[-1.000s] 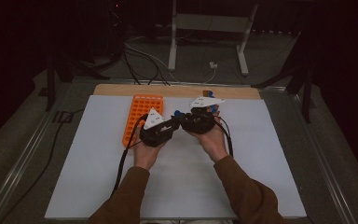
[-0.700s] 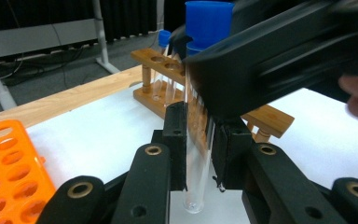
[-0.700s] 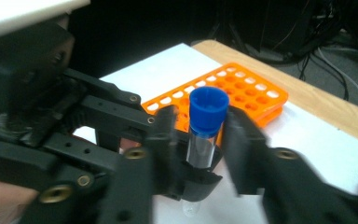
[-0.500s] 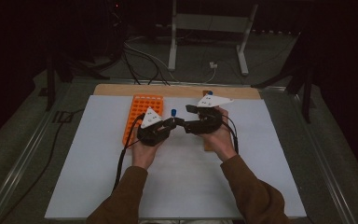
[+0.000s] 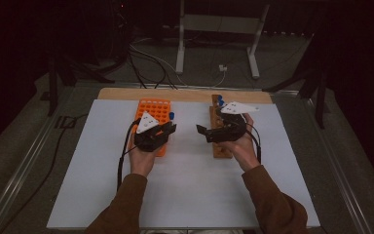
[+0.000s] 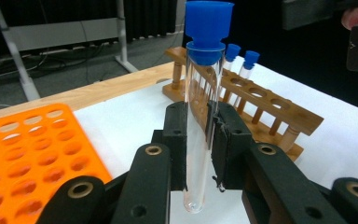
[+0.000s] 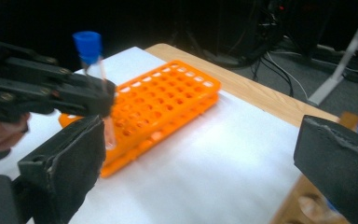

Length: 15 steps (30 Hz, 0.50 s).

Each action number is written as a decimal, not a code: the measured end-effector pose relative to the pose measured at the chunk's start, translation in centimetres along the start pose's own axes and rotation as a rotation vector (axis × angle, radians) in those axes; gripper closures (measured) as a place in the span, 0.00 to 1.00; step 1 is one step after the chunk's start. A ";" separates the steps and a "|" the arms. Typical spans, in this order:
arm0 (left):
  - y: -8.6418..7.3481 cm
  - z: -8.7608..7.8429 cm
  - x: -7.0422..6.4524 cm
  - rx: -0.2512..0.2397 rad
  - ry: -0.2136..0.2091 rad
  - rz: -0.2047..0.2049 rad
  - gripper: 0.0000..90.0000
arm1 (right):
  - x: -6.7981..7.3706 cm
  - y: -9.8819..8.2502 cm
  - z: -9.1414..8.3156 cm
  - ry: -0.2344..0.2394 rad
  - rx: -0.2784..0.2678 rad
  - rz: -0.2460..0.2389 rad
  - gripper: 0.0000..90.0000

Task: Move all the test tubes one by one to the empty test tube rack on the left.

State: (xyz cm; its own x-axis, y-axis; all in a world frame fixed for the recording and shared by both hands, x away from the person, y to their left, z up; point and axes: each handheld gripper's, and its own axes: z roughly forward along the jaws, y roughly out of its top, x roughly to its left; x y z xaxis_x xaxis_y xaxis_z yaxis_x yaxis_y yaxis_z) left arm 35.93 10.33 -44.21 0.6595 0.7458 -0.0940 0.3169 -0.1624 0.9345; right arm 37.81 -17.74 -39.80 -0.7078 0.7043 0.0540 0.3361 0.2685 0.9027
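A clear test tube [image 6: 199, 116] with a blue cap [image 6: 208, 23] stands upright between the pads of my left gripper [image 6: 199, 140], which is shut on it. In the high view that gripper [image 5: 168, 127] hovers over the right edge of the orange rack [image 5: 153, 113], with the tube's cap [image 5: 171, 116] above its jaws. My right gripper [image 5: 202, 130] sits over the wooden rack [image 5: 221, 148], pointing left. Its jaws [image 7: 205, 172] have just been opening and stand wide with nothing between them. From there I see the left gripper [image 7: 46, 93] holding the tube [image 7: 103, 88].
The wooden rack [image 6: 265, 107] holds two more blue-capped tubes [image 6: 233, 51] at its far end. The orange rack [image 7: 163, 102] has many empty holes. Both stand on a white sheet [image 5: 190, 195] over a wooden table; cables trail off to the left.
The two grippers, close together in the middle a second ago, have drawn apart. The right one opened and moved right; the left one moved left with the tube.
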 end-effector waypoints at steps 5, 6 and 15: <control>-0.4 -0.7 0.6 0.004 0.020 0.000 0.87 | -1.4 -1.2 -1.1 -0.028 -0.021 0.052 0.00; -0.6 -0.8 0.7 0.006 0.023 -0.003 0.87 | -1.6 -1.4 -1.3 -0.034 -0.024 0.059 0.00; -2.1 -1.6 1.5 0.020 0.051 -0.021 0.87 | -2.7 -3.3 -3.3 -0.071 -0.050 0.091 0.00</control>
State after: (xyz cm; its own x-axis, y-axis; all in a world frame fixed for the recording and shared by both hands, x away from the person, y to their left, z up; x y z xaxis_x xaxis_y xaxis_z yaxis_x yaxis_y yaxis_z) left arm 35.14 12.86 -45.75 0.6174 0.7808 -0.0954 0.3444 -0.1593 0.9252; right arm 36.58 -22.68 -41.49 -0.6296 0.7695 0.1076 0.3639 0.1698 0.9158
